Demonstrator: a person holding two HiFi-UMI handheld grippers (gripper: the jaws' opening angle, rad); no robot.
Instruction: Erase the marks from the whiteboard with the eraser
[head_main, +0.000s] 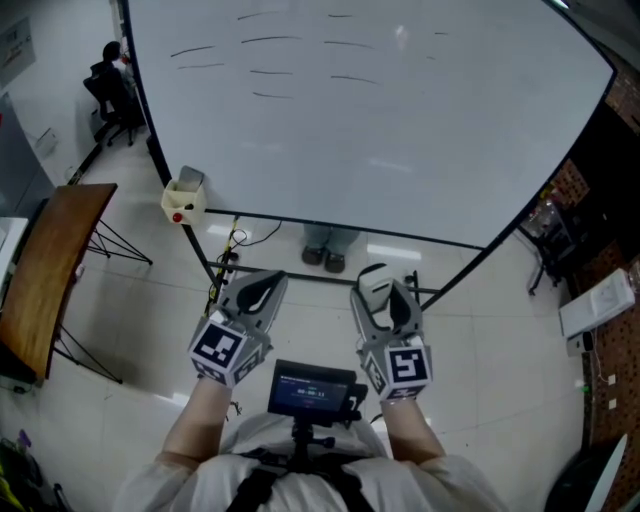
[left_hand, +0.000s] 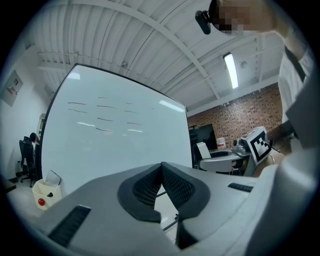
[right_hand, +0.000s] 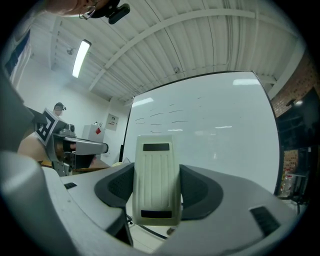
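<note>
Office: whiteboard (head_main: 370, 110), desk (head_main: 50, 270), monitor (left_hand: 202, 137).

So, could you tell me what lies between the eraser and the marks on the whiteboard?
Nothing: in the right gripper view the eraser, clamped in the right gripper, faces only open air and blank whiteboard below the marks.

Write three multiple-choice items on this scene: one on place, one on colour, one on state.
1. Where do the marks sit on the whiteboard? A. upper part B. along the bottom edge C. far right corner
2. What colour is the eraser? A. blue B. cream C. red
3. How is the left hand-held gripper? A. wide open B. shut on the eraser C. shut, empty
Answers: 1 A, the marks lie high, clear of the bottom edge; 2 B, the eraser in the right hand-held gripper is cream; 3 C, its jaws meet with nothing between.
</note>
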